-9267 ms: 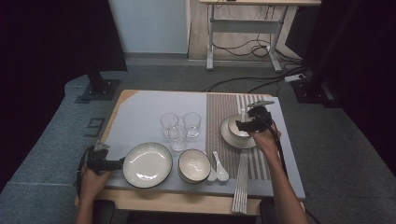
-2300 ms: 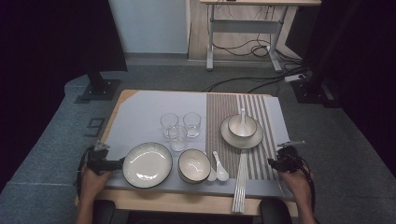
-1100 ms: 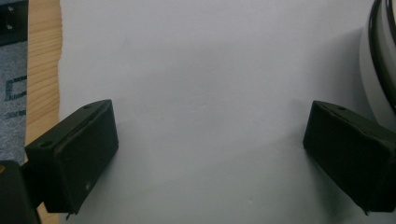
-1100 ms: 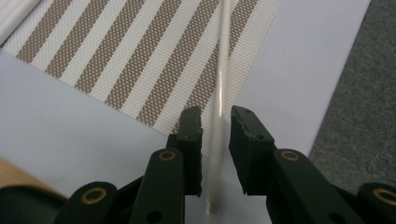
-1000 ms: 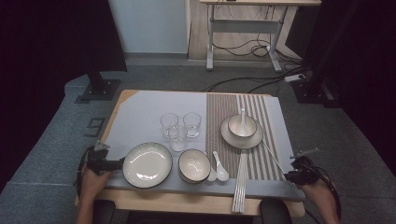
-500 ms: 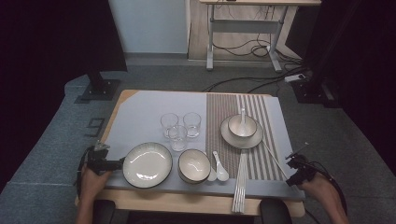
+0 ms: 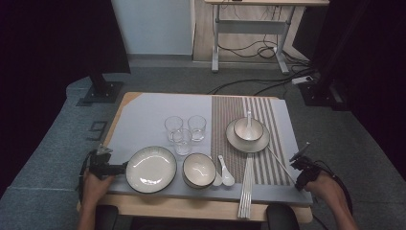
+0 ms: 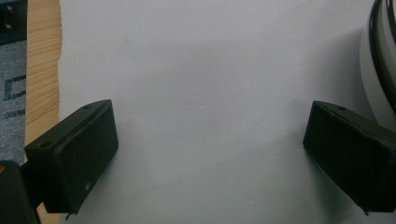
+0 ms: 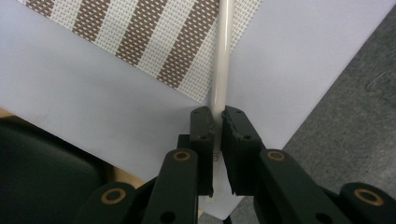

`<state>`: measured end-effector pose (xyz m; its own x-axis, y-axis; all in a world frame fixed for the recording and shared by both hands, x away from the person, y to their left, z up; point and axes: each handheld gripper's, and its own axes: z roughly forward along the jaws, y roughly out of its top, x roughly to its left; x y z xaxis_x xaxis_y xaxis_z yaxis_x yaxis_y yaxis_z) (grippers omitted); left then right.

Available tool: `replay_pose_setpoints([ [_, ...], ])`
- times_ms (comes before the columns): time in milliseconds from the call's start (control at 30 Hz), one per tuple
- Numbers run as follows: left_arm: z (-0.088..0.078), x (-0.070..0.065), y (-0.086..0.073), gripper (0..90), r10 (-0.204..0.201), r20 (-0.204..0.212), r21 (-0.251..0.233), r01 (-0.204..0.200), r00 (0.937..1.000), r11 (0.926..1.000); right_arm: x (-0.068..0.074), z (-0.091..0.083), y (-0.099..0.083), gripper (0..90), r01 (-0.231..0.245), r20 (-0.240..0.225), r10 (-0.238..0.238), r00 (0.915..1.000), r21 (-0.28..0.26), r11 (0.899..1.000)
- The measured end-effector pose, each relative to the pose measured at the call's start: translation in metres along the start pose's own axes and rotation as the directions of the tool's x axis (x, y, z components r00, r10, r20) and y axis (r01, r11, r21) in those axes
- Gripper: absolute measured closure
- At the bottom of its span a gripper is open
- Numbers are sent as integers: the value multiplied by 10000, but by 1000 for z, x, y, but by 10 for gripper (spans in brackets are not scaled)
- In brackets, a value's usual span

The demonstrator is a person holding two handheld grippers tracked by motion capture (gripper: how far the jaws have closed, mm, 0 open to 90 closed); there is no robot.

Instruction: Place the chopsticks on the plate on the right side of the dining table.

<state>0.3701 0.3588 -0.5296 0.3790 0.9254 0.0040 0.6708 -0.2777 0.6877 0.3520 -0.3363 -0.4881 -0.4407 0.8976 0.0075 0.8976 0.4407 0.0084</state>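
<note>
Grey table (image 7: 143, 115), striped mat (image 9: 140, 51); right hand-held gripper (image 9: 217, 122) clamps chopstick (image 9: 221, 60); left hand-held gripper (image 8: 210, 144) wide open beside plate (image 8: 380, 60)

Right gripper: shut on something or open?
Shut: the right gripper has both pads pressed on a cream chopstick lying across the striped placemat.

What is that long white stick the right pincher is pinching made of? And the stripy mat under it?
The stick, likely a chopstick, looks like smooth cream plastic or melamine: it is evenly coloured with a soft shine, though glazed ceramic is possible. The right gripper is clamped on its end. The striped mat looks like woven vinyl or fabric mesh: tiny open weave squares show in brown and white bands.
</note>
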Motion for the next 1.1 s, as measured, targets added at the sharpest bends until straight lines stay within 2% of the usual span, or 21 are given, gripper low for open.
replay_pose_setpoints([
  [100, 0, 0, 0, 28, -1, 2, -1, 1, 10000, 10000, -1, 0, 3, 821, -15, -96, 17, 10000, 209, 9998],
  [233, 0, 0, 0, 28, -5, 3, 0, 5, 10000, 10000, -4, 0, 3, 838, 50, -259, -44, 9997, 209, 9998],
  [467, 0, 0, 0, 28, -4, 4, 1, 4, 10000, 10000, -9, -1, -2, 842, 7, -569, -12, 9984, -86, 10000],
  [733, 0, 0, 0, 28, -25, 6, -17, 25, 10000, 10000, -11, -11, -12, 842, -120, -505, 100, 9987, -394, 9992],
  [1100, 0, 0, 0, 28, -24, 4, -17, 24, 10000, 10000, -14, -34, -20, 842, -260, -346, 230, 9991, -897, 9956],
])
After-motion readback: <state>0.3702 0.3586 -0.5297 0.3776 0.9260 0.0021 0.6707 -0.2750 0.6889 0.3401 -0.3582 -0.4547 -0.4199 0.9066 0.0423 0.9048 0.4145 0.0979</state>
